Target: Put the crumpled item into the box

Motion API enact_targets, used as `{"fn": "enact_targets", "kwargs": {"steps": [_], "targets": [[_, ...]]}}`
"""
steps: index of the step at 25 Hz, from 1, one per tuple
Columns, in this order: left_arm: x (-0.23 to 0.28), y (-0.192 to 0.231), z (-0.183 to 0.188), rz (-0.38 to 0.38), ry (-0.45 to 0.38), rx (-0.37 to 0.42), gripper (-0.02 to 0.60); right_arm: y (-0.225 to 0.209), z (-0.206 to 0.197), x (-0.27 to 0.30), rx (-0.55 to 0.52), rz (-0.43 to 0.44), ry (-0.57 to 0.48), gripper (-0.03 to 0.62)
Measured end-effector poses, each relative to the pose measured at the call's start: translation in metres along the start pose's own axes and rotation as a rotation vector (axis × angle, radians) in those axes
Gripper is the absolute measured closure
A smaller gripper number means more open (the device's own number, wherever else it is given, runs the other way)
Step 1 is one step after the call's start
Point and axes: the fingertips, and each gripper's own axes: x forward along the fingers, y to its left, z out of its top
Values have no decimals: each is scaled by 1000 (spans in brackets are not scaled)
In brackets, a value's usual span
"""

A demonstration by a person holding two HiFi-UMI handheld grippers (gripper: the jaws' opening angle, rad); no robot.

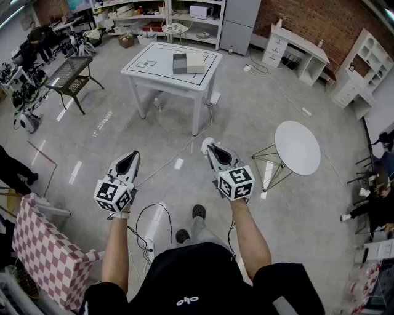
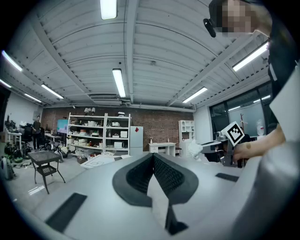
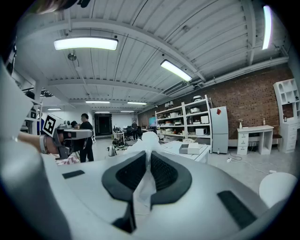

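My right gripper [image 1: 208,147] is shut on a crumpled white item [image 1: 207,143], which sticks out past the tips; in the right gripper view the item [image 3: 146,140] is pinched between the black pads [image 3: 165,171]. My left gripper [image 1: 127,162] is held level beside it, shut with nothing between its pads [image 2: 140,174]. Both are held at waist height over the floor. Far ahead stands a white table [image 1: 154,69] with a grey and beige box [image 1: 189,63] on it, also seen as the box [image 3: 190,148] beyond the right jaws.
A round white side table [image 1: 297,147] stands to the right, and a black mesh table [image 1: 71,72] to the far left. A red-checkered piece [image 1: 43,246] is close on the left. Cables [image 1: 151,215] lie by my feet. Shelves [image 1: 154,15] line the back wall.
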Motion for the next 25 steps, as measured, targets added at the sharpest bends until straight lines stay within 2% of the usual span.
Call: {"fn": "enact_targets", "kwargs": {"steps": [12,25], "targets": [[58,9,0,-26,2,-9,574,-44,10,23,2,-15,1,556],[117,35,-1,-11,13,-7,574,-93,16,64,17,1,7,556]]}}
